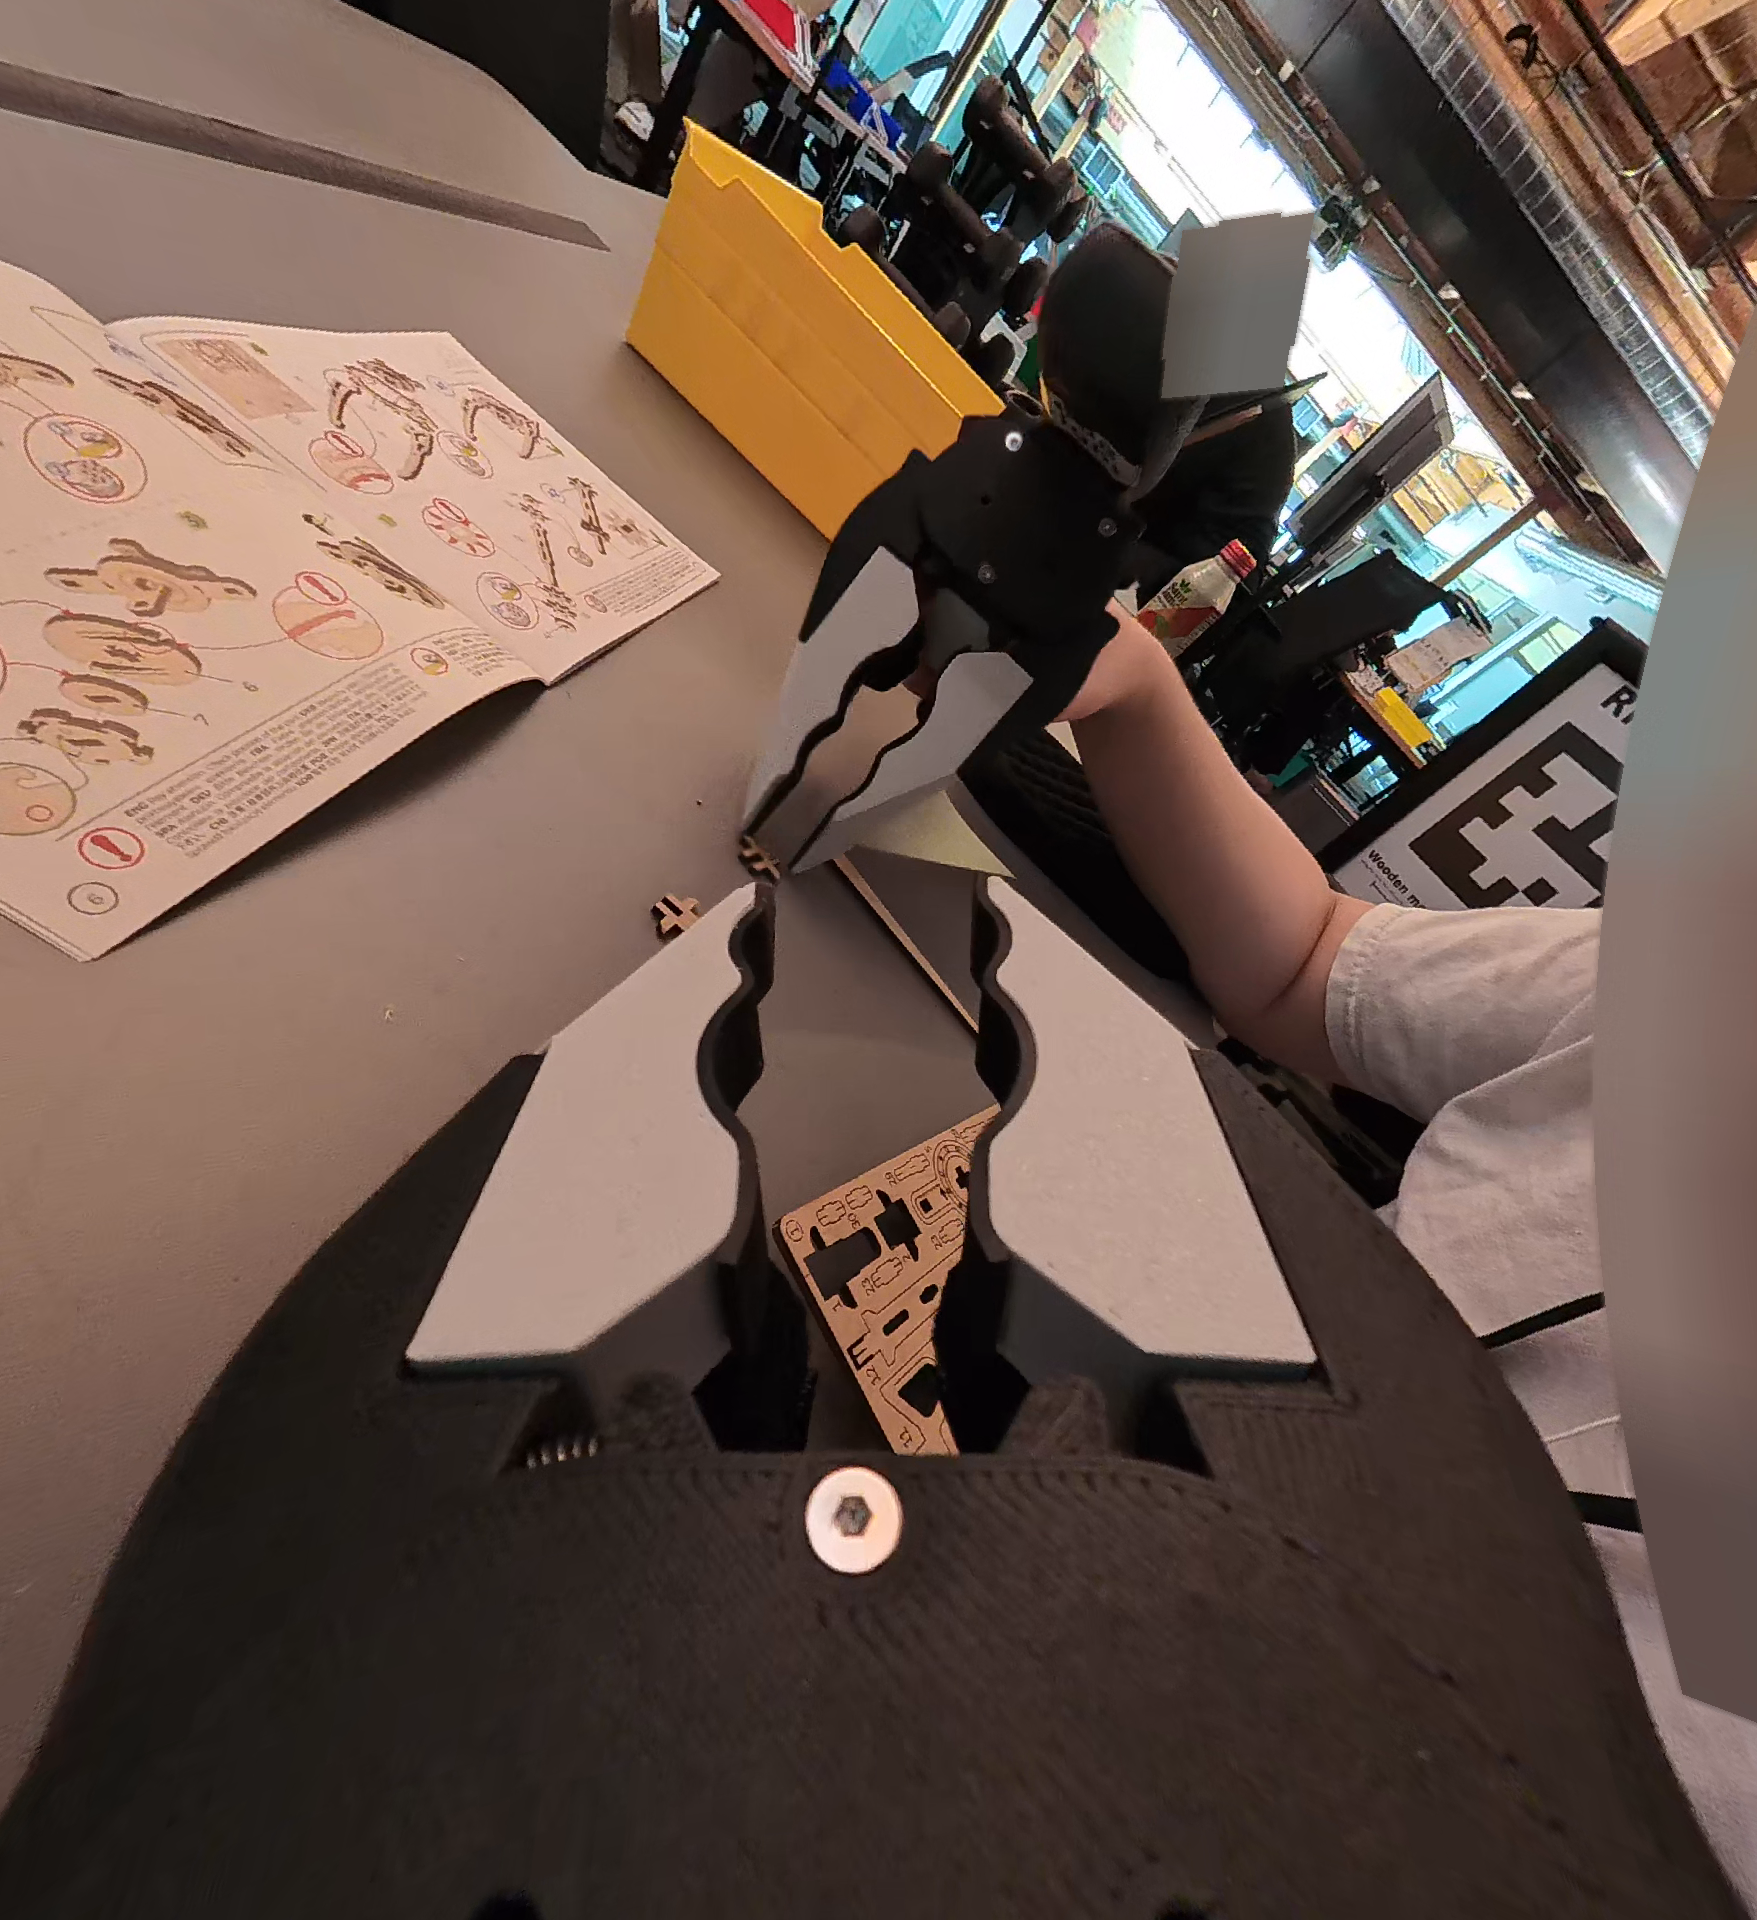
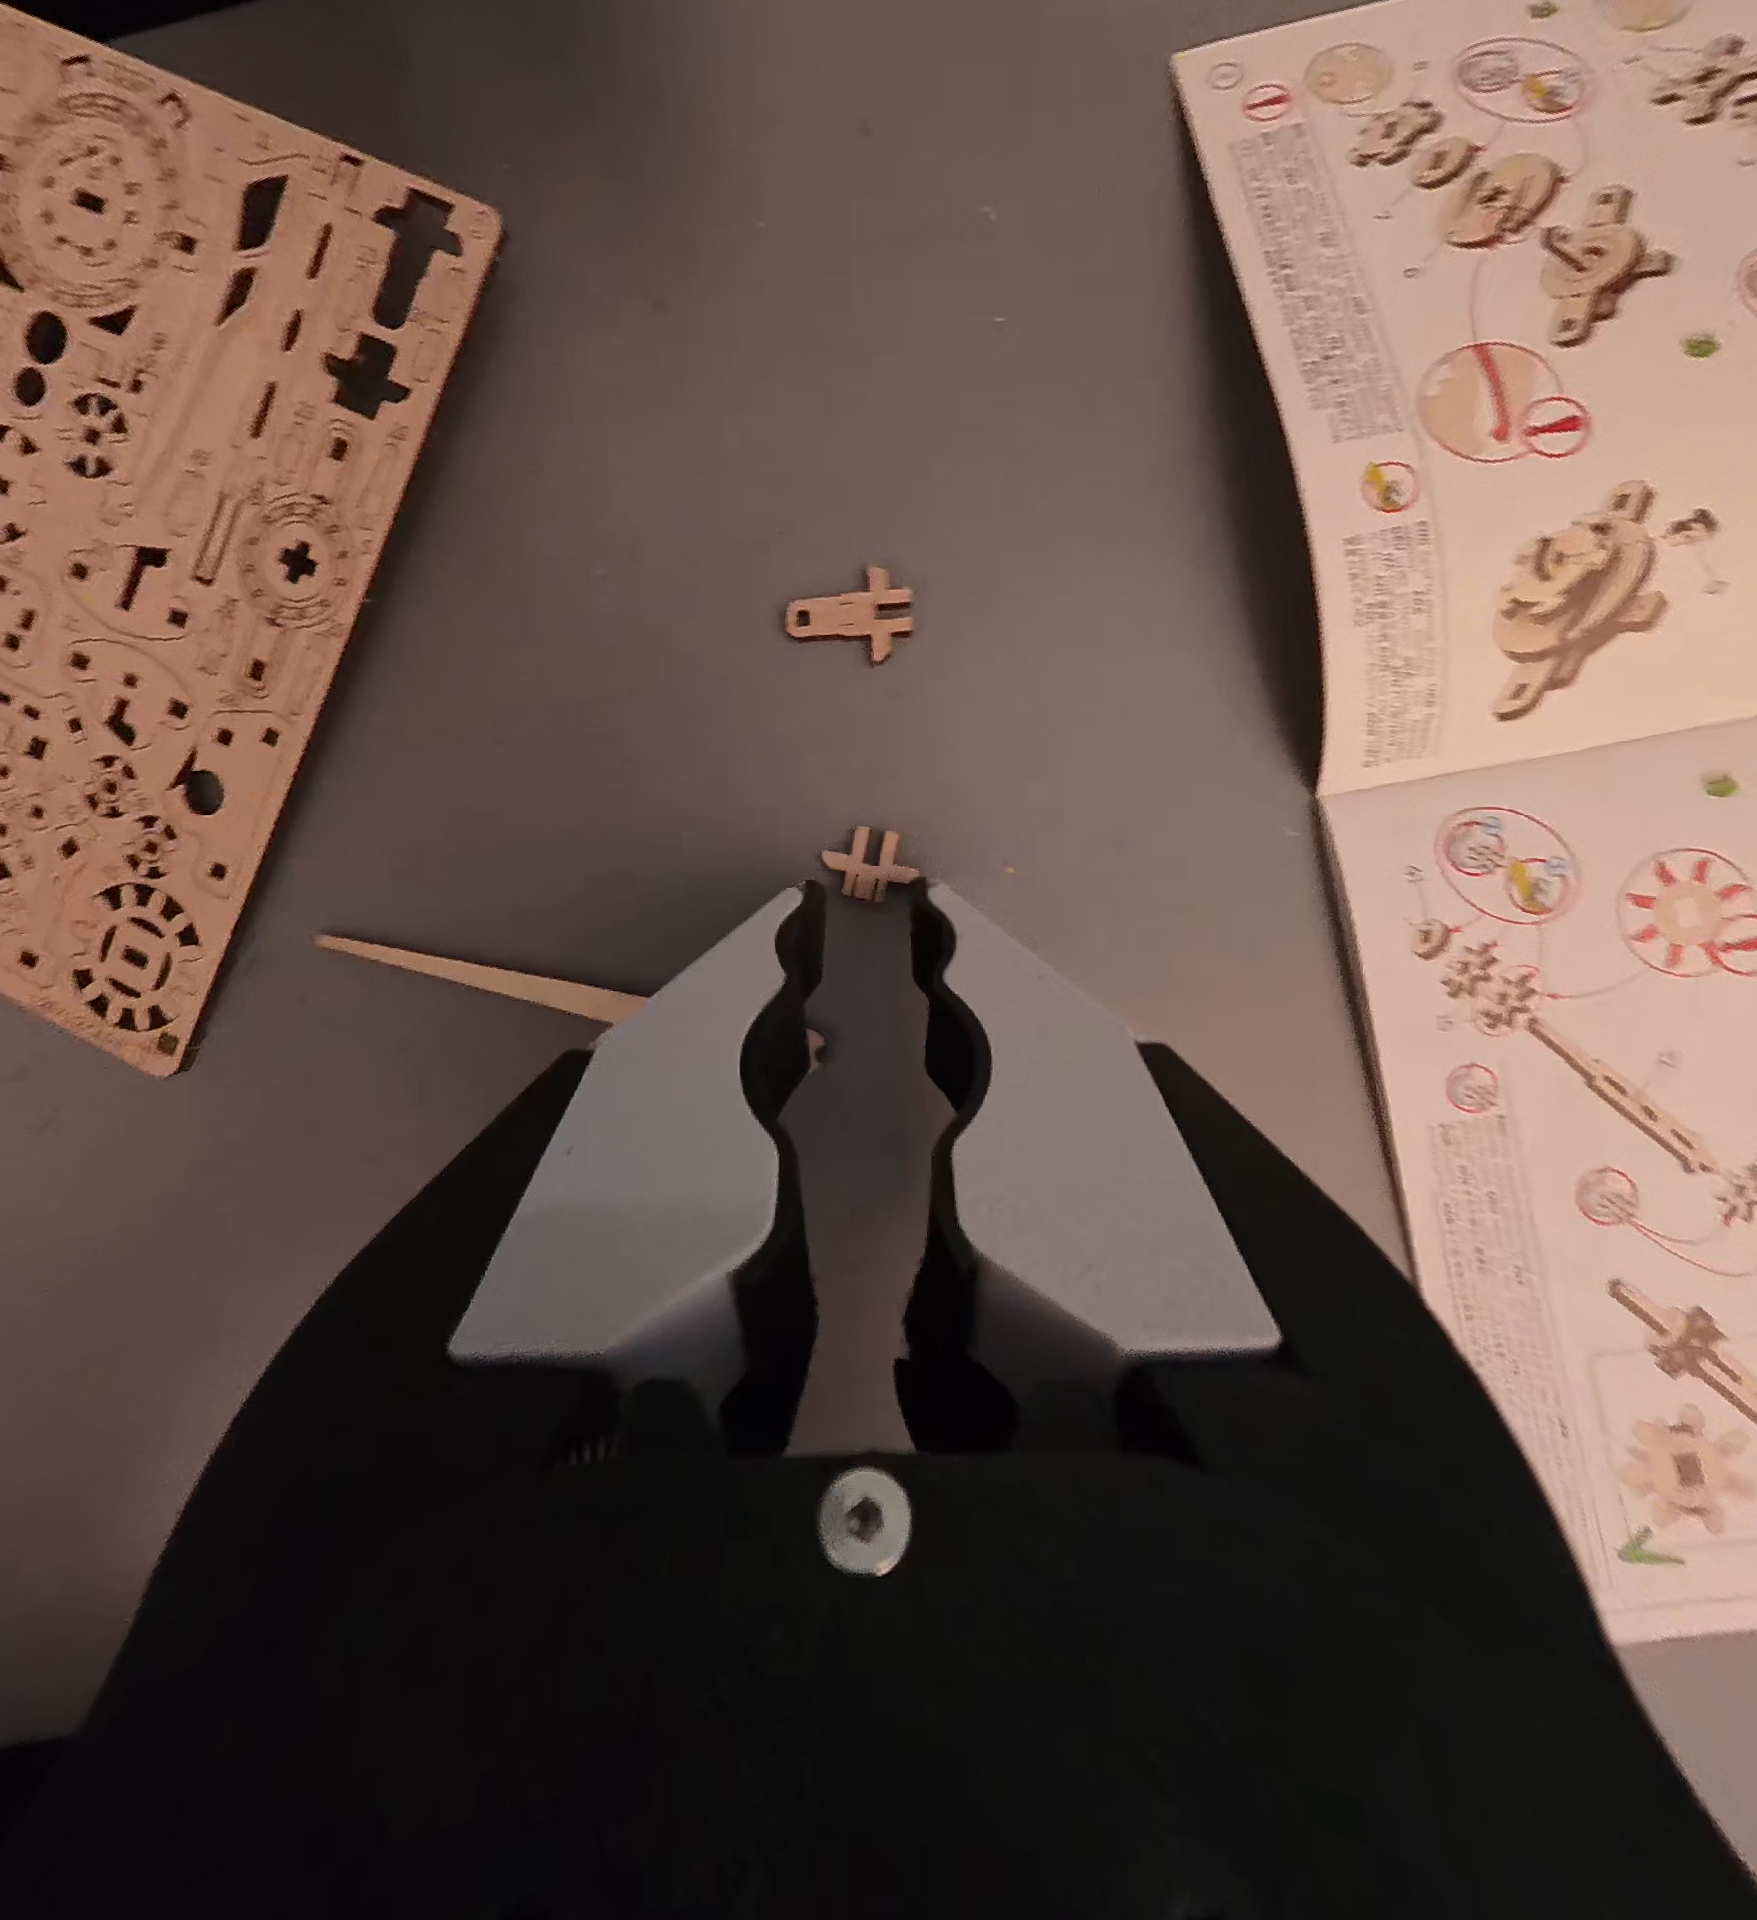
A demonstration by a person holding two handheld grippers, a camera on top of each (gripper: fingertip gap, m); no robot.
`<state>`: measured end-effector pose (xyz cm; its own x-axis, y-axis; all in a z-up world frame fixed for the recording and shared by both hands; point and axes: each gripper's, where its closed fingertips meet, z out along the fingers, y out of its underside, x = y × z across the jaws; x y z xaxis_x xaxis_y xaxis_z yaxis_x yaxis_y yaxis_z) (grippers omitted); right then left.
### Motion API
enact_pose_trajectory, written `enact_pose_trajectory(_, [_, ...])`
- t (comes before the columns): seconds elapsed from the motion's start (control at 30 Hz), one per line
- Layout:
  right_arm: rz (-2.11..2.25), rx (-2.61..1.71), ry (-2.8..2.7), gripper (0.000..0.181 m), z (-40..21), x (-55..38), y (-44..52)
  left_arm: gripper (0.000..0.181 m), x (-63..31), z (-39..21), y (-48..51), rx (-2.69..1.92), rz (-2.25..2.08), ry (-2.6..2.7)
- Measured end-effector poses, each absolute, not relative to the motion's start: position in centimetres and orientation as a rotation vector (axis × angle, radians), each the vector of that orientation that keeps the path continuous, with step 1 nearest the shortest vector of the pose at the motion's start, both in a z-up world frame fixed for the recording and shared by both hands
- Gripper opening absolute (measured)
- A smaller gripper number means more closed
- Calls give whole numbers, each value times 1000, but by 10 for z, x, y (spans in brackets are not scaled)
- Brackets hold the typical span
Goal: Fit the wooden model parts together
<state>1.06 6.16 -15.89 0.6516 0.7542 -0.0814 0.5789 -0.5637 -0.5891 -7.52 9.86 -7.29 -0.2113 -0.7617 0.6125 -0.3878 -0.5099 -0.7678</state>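
Two small loose wooden parts lie on the grey table. A comb-like part (image 2: 869,868) sits right at the tips of my right gripper (image 2: 866,896), whose jaws stand narrowly apart on either side of its near end; I cannot tell if they touch it. A key-shaped part (image 2: 848,618) lies just beyond it. In the left wrist view my left gripper (image 1: 874,902) is open and empty above the table. The right gripper (image 1: 775,847) points down at the comb-like part (image 1: 760,858), and the key-shaped part (image 1: 676,912) lies beside my left fingertip (image 1: 749,914).
A laser-cut wooden parts sheet (image 2: 126,520) lies at the left and shows between my left fingers (image 1: 884,1278). A thin wooden stick (image 2: 479,977) lies near it. An open instruction booklet (image 2: 1528,727) (image 1: 230,582) lies alongside. A yellow bin (image 1: 801,343) stands behind, with a person's arm (image 1: 1217,852) at the right. The left gripper's tips are roughly 12 centimeters from the right gripper's. To reach the thin wooden stick (image 2: 479,977) in a straight line is about 7 centimeters for my right fingers, about 15 centimeters for my left.
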Motion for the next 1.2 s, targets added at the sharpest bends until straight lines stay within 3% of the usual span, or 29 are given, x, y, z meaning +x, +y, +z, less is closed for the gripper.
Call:
enact_pose_trajectory(0.3, [459, -2350, -1054, 8, -159, 4, 59, 35, -75, -74, 97, -1763, -1805, 1359])
enact_pose_trajectory(0.4, [430, -2340, -1051, 25, -158, 2, 63, 35, -75, -75, 97, -1769, -1813, 1352])
enact_pose_trajectory(0.77, [535, -2150, -933, 36, -141, -36, 94, 35, -75, -74, 100, -1779, -1832, 1332])
enact_pose_trajectory(1.07, [451, -2233, -960, 36, -157, -34, 95, 34, -75, -75, 100, -1783, -1836, 1328])
enact_pose_trajectory(1.2, [439, -2227, -974, 24, -158, -34, 95, 34, -74, -75, 101, -1788, -1828, 1326])
